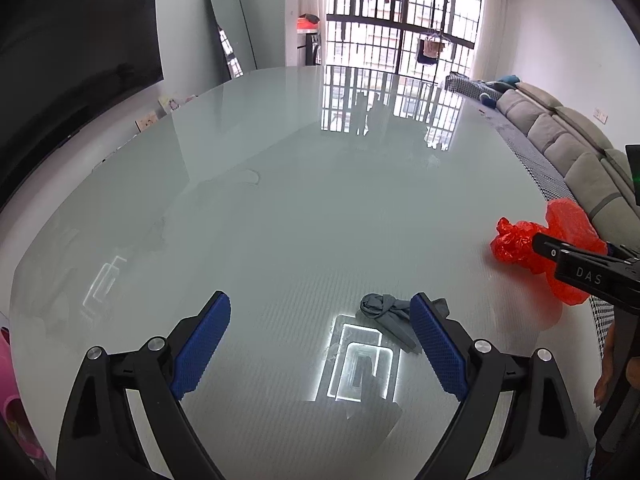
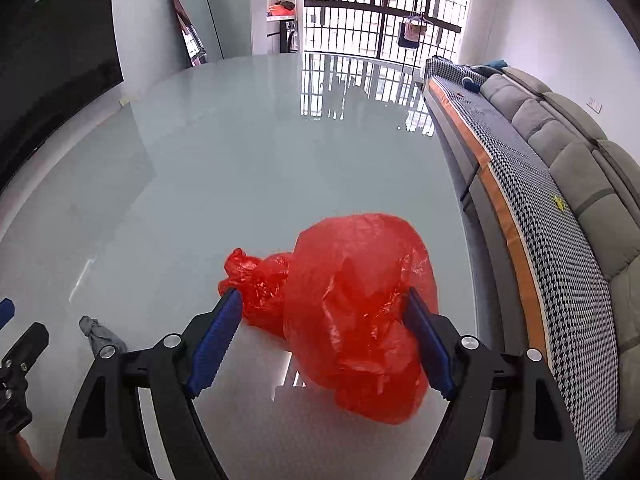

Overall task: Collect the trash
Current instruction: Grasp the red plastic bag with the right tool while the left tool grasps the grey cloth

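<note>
Apparently stuffed, the knotted red bag (image 2: 352, 312) hides its contents.

A crumpled red plastic bag (image 2: 352, 320) lies on the glossy pale glass table (image 2: 240, 160), near its right edge, between the right gripper's (image 2: 322, 344) spread fingers. A knotted grey cloth scrap (image 1: 386, 316) lies left of it, nearer the left gripper (image 1: 320, 344). A long grey sofa (image 2: 580, 168) runs beyond the table's right side
</note>
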Available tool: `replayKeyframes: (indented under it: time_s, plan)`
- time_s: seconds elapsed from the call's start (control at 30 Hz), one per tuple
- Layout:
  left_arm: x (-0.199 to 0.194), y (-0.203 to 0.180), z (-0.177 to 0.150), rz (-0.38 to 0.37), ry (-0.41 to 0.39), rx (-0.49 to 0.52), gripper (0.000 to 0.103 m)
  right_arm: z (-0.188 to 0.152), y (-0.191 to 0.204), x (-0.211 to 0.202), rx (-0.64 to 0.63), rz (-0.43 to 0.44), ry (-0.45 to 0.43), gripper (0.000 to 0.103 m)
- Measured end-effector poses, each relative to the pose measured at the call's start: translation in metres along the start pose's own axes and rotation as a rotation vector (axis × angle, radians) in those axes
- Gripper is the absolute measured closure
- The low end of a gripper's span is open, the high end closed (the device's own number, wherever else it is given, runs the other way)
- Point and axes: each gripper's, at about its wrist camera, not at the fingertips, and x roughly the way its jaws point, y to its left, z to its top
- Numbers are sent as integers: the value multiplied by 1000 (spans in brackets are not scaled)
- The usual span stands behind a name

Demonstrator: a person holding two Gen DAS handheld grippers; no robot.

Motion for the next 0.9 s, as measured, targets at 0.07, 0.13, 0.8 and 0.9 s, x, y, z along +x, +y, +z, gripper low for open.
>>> replayKeyframes:
  time_s: [0.07, 0.13, 0.8, 0.9]
  plan:
    - [2, -1, -2, -5, 9, 1, 14, -3, -2, 8, 12, -4, 12, 26]
    - [3, -3, -4, -16, 20, 0, 14, -5, -3, 13, 21, 3, 20, 30]
    - [38, -35, -8, -42, 113, 18, 14, -54, -50, -68, 170, 121, -88, 81]
    - [43, -42, -8, -43, 121, 29, 14, -62, -57, -78, 189, 129, -93, 81]
